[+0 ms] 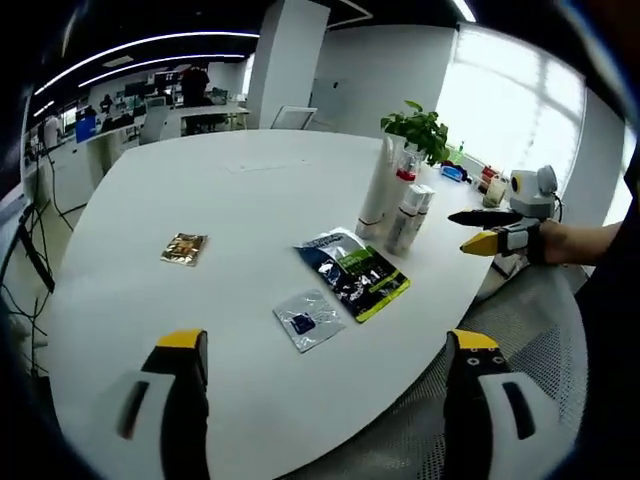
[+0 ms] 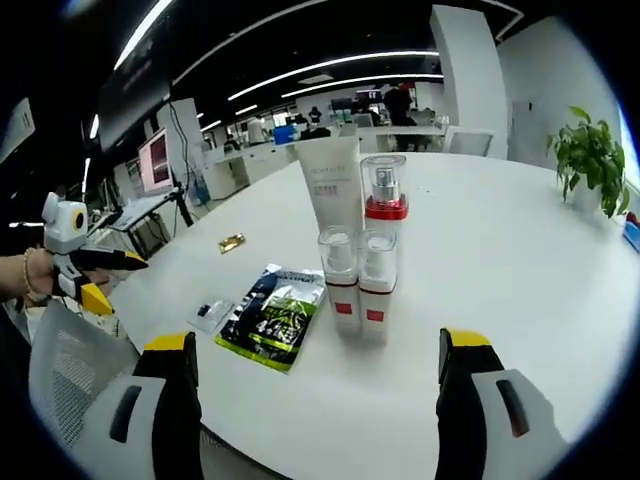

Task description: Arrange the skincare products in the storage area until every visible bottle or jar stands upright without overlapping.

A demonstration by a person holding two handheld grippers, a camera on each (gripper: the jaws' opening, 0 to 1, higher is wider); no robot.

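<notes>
Skincare products stand upright in a tight group on the white table (image 2: 520, 260): a tall white tube (image 2: 331, 186), a red-collared pump bottle (image 2: 384, 200) and two small clear-capped bottles (image 2: 341, 280) (image 2: 376, 285) in front. In the left gripper view the same group (image 1: 395, 205) stands at the table's right edge. My left gripper (image 1: 325, 352) is open near the table's front edge. My right gripper (image 2: 317, 362) is open before the bottles with nothing between its jaws. Off the table's right edge, the right gripper (image 1: 483, 229) appears in the left gripper view. The left gripper (image 2: 105, 278) appears at left in the right gripper view.
A dark and green sachet (image 1: 352, 273), a small clear packet (image 1: 306, 320) and a gold packet (image 1: 184, 248) lie flat on the table. A potted plant (image 1: 418, 130) stands behind the bottles. A mesh chair (image 1: 530, 340) sits beside the table. Desks and people are far back.
</notes>
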